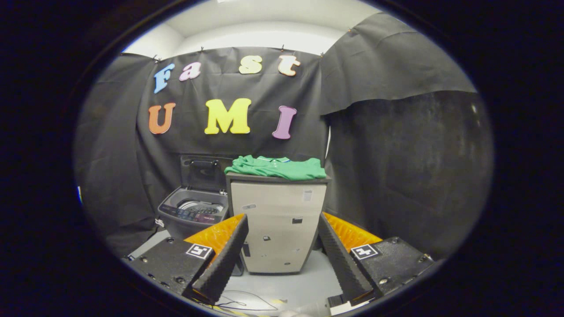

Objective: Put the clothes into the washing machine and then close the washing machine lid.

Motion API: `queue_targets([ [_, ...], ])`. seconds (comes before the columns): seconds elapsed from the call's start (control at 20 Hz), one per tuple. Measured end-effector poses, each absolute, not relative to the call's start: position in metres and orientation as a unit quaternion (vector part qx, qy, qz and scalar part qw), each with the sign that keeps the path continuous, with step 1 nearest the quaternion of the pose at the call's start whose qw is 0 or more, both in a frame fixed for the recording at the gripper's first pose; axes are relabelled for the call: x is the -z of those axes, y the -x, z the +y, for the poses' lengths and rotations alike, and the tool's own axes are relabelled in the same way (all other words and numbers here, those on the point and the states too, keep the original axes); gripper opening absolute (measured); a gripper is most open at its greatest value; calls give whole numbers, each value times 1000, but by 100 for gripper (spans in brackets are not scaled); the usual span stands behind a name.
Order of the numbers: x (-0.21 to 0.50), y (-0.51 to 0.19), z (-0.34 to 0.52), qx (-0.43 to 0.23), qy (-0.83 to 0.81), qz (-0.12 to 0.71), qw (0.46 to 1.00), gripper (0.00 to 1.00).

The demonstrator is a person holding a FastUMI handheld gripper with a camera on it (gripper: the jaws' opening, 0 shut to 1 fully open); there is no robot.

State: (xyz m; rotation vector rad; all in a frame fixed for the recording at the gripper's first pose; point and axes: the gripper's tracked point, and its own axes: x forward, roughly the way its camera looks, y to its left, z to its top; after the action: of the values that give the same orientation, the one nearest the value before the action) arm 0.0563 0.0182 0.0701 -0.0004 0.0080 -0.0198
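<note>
The green clothes (276, 167) lie folded in a flat heap on top of the pale cabinet (277, 220), straight ahead of me and well beyond my fingers (224, 259), which are spread wide with nothing between them. The washing machine (194, 212) stands just beside the cabinet, on its left. Its lid (203, 174) is raised upright against the wall, the drum open to view.

Black cloth walls (396, 154), pale floor (286, 286), white ceiling (264, 26).

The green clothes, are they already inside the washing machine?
No, the green clothes lie folded on the cabinet beside the open washing machine.
</note>
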Motion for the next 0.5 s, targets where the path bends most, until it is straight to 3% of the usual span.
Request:
queue_targets([
  [0.5, -198, -208, 15, -3, -9, -5, 1000, 99],
])
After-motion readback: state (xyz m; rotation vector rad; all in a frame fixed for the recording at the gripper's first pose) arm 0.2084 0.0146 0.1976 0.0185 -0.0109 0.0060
